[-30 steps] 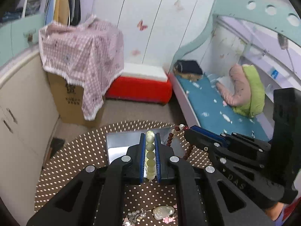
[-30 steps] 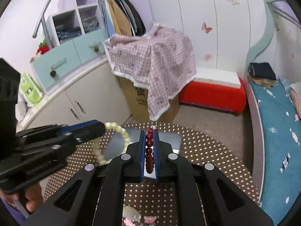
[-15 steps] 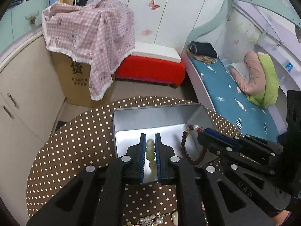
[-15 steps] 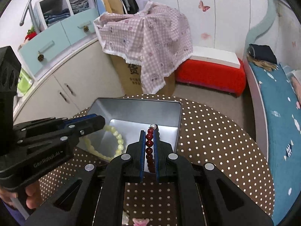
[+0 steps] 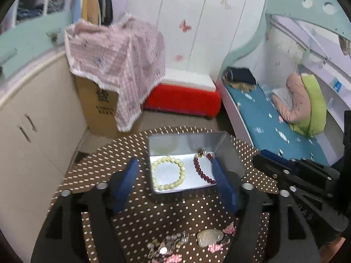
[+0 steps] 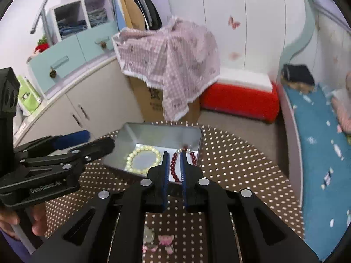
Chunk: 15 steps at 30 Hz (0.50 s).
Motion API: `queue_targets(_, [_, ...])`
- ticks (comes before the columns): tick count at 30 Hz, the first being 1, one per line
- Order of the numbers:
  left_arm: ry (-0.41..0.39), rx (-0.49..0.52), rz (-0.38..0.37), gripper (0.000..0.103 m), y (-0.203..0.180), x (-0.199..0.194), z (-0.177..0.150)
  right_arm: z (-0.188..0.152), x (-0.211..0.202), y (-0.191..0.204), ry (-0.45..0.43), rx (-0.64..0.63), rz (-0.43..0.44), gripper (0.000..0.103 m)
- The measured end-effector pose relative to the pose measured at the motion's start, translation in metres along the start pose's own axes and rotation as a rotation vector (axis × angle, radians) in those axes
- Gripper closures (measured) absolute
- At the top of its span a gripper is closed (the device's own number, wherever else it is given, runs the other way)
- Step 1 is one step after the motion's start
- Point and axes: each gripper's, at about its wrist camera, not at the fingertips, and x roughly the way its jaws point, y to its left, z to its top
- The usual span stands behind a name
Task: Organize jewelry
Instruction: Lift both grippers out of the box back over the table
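On the round polka-dot desk [image 5: 136, 214], a silver metal tin [image 5: 230, 153] stands open with both bracelets lying flat on its floor: the pale yellow-green bead bracelet [image 5: 168, 172] to the left and the dark red bead bracelet [image 5: 203, 168] just beside it on the right, apart from each other. Your left tool [image 5: 175, 184] hangs over the tin's near edge with its blue pads spread wide, holding nothing. Your right tool [image 6: 174, 173] sits above the near right part of the tin with a narrow gap between its pads; the red beads show through that gap, lying in the tin below and not gripped. Nearer to you on the desk lies a small heap of loose jewelry [image 5: 188, 241], including a pale stone and pink pieces.
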Motion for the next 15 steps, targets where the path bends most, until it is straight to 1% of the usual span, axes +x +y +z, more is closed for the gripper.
queue_targets(1, [-0.017,0.0,0.007,0.027,0.0,-0.009,-0.002,-0.001,-0.011,0.002,-0.023,-0.005,-0.009,0.048])
queue_targets(2, [-0.04,0.001,0.018,0.027,-0.001,-0.022,-0.005,-0.003,-0.025,0.005,-0.057,-0.013,-0.022,0.045])
queue_targets(5, [-0.086,-0.001,0.034,0.026,0.001,-0.051,-0.015,-0.005,-0.051,0.01,-0.092,-0.019,-0.029,0.045])
queue_targets(7, [-0.116,-0.006,0.05,0.025,0.003,-0.071,-0.024,-0.012,-0.072,0.014,-0.125,-0.021,-0.04,0.042])
queue_targets(10, [-0.152,-0.02,0.075,0.022,0.005,-0.094,-0.041,-0.022,-0.094,0.02,-0.157,-0.033,-0.058,0.04])
queue_targets(13, [-0.166,-0.027,0.102,0.021,0.01,-0.108,-0.056,-0.035,-0.108,0.023,-0.163,-0.03,-0.058,0.039])
queue_targets(15, [-0.158,-0.025,0.109,0.021,0.012,-0.111,-0.064,-0.042,-0.113,0.023,-0.155,-0.02,-0.057,0.039])
